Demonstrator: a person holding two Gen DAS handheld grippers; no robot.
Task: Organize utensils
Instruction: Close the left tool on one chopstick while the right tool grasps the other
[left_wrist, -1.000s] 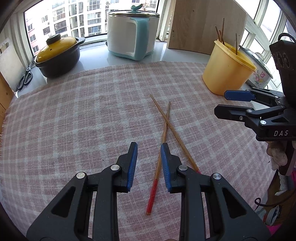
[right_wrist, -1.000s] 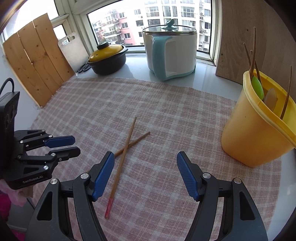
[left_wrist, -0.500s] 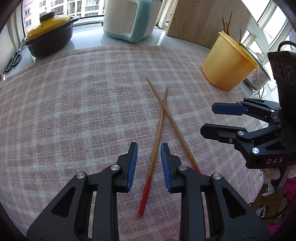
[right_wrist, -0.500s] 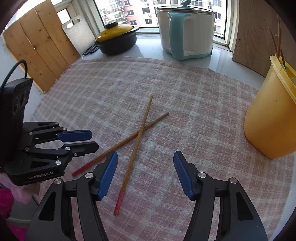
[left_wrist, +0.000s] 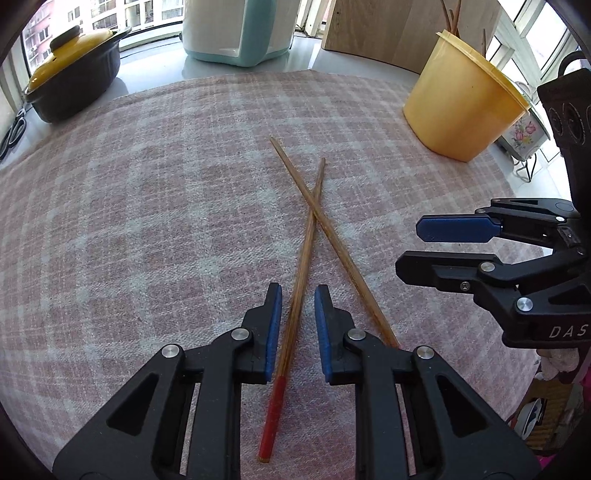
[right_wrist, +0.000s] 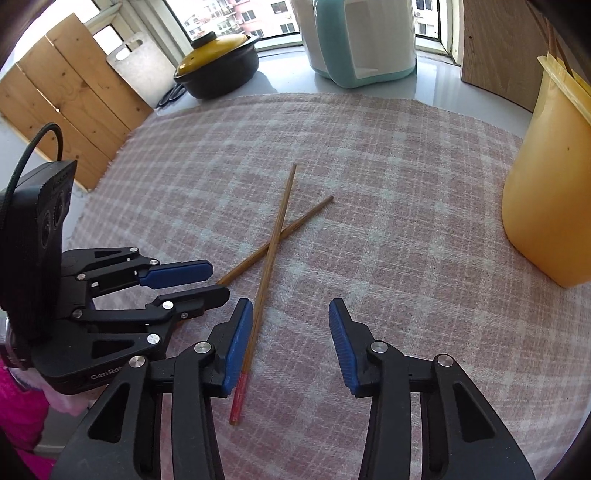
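The left gripper (left_wrist: 297, 325) has come down over one chopstick (left_wrist: 295, 314) and its jaws are closing; the stick sits in the narrow gap between the blue pads, which do not look to be pressing on it yet. The right gripper (right_wrist: 290, 345) has dropped too, narrowing from a wide spread, and its jaws are also closing. The other chopstick (right_wrist: 266, 273) lies just inside its left pad, apart from the far one, so nothing is held.

A second ago both grippers hung higher above the cloth (left_wrist: 147, 206); now each straddles its own stick near the red end. To my eye, both are about to pinch, one stick per hand.

The two chopsticks are thin brown wood with red-painted handles, and they lie crossed in an X in the middle of the pink checked cloth. The yellow tub (left_wrist: 461, 107), already holding a few sticks, stands well apart at the far right, probably where they belong.
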